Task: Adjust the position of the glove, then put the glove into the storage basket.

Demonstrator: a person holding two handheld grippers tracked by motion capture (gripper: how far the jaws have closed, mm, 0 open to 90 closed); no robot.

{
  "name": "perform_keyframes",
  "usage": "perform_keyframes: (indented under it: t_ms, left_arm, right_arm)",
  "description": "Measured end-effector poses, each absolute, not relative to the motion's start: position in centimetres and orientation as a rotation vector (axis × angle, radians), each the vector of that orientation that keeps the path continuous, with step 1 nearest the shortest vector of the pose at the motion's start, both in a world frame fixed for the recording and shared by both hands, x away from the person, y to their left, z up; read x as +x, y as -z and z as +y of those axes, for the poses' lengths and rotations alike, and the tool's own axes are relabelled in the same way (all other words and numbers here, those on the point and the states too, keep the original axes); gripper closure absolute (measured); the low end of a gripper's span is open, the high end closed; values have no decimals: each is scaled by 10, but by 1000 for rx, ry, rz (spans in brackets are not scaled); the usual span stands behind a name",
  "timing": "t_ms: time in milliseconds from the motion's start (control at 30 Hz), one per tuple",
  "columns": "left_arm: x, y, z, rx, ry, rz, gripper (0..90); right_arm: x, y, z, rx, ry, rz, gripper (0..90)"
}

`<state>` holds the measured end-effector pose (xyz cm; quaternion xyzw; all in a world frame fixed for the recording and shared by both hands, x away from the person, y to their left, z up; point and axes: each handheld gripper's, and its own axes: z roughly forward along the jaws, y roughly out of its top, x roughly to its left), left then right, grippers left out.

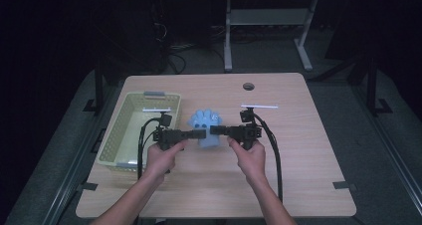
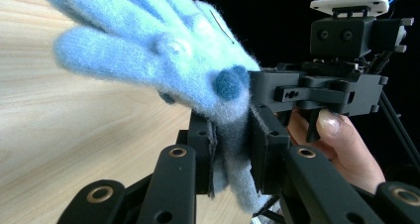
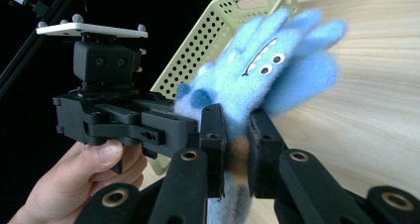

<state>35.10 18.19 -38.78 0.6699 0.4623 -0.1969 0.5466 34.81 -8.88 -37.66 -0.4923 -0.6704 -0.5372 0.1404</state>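
Observation:
A fuzzy light-blue glove [image 1: 205,128] with a monster face hangs between my two grippers over the middle of the table. My left gripper [image 1: 199,134] comes in from the left and is shut on the glove's cuff [image 2: 233,149]. My right gripper [image 1: 215,130] faces it from the right, shut on the other edge of the cuff [image 3: 236,154]. In the right gripper view the glove [image 3: 257,80] spreads its fingers up and away, showing eyes and teeth. Its fingers [image 2: 143,50] point away from me in the left gripper view too.
A pale green perforated basket [image 1: 130,116] stands at the left of the wooden table [image 1: 298,135], close to the left hand. A round cable hole [image 1: 248,86] is near the table's far edge. Cables trail from both grippers toward the person.

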Motion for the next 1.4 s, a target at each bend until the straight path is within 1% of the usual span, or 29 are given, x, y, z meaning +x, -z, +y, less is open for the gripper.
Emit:
perform_keyframes:
  t_ms: [367,833,1400]
  left_arm:
    - [351,387,195,1577,457,1109,737]
    - [350,378,229,1552,416,1125,737]
    - [353,374,268,1511,405,1160,737]
  right_arm:
    - [353,377,-76,-1408,1539,-1937,797]
    - [363,364,-42,-1344,1517,-1978,797]
    - [379,357,-2,-1270,1490,-2018,798]
